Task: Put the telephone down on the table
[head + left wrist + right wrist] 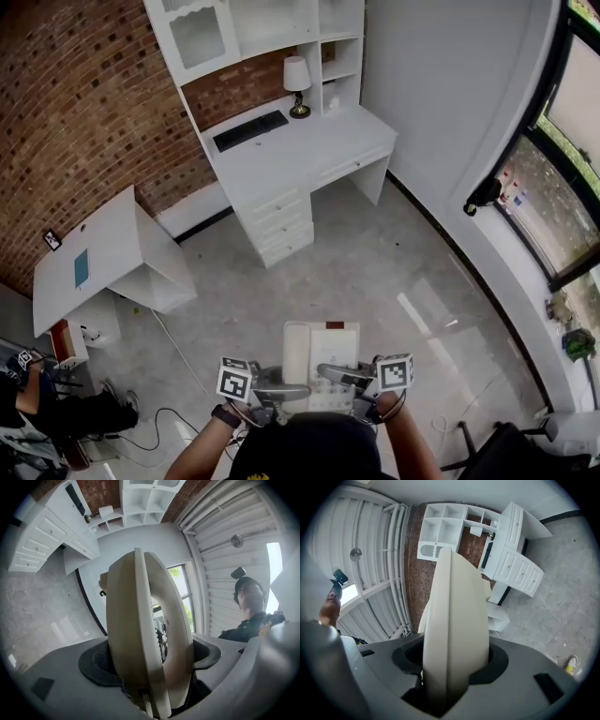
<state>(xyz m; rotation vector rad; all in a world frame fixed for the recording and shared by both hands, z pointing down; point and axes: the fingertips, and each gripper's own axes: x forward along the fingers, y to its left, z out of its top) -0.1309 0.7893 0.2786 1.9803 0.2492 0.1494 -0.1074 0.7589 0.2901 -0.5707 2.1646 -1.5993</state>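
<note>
A cream telephone (321,354) hangs above the grey floor, near the bottom middle of the head view, carried between both grippers. My left gripper (281,392) is shut on its left side and my right gripper (345,379) on its right side. In the left gripper view the telephone (140,625) stands edge-on, wedged between the dark pads (96,665), with its handset side showing. The right gripper view has the telephone (454,620) edge-on too, filling the gap between the pads (497,660). The phone's underside is hidden.
A white desk (323,141) with drawers stands ahead against the brick wall, bearing a black keyboard (249,129) and a small lamp (297,84). A low white table (89,258) is at left. Cables (159,417) lie on the floor. A dark chair (511,450) is at bottom right.
</note>
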